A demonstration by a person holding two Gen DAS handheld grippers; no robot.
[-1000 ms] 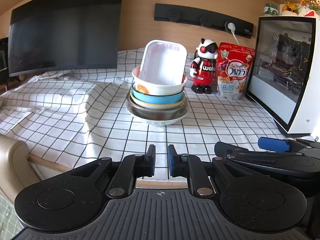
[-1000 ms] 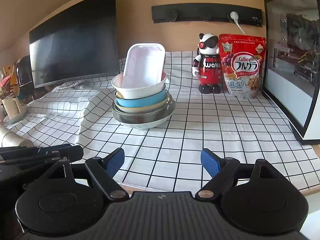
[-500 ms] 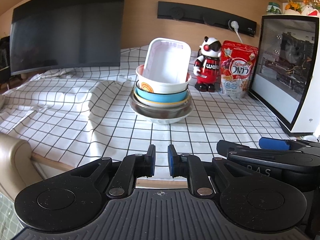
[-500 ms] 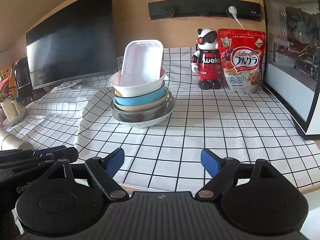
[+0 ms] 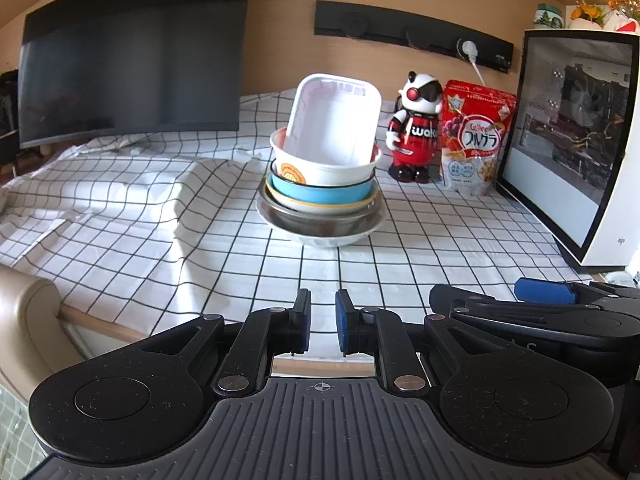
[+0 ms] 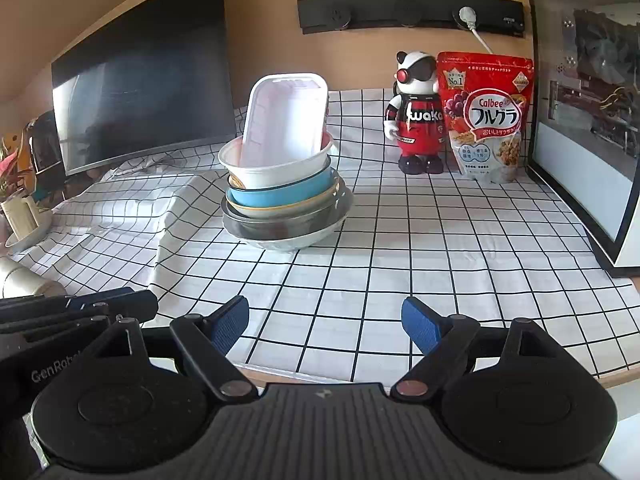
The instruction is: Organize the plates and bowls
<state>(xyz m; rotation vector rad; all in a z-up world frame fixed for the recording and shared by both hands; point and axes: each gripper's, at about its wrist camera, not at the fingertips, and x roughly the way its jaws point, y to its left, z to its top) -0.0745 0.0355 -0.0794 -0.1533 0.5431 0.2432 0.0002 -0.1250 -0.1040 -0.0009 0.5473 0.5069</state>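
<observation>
A stack of dishes stands on the checked tablecloth: a white plate at the bottom, a steel bowl (image 5: 320, 224), a blue bowl (image 5: 320, 194), a white paper bowl (image 5: 324, 168), and a white rectangular tray (image 5: 334, 120) leaning upright inside it. The stack also shows in the right wrist view (image 6: 280, 200). My left gripper (image 5: 323, 322) is nearly shut with nothing between its pads, near the table's front edge. My right gripper (image 6: 325, 324) is open and empty, also at the front edge, well short of the stack.
A dark monitor (image 5: 132, 60) stands at the back left. A red and white toy robot (image 5: 414, 132) and a red cereal bag (image 5: 476, 136) stand at the back right. A PC case (image 5: 576, 140) lines the right side. The cloth is wrinkled on the left.
Both grippers have moved a little forward towards the stack, which looks slightly larger. Neither gripper's jaw opening has changed.
</observation>
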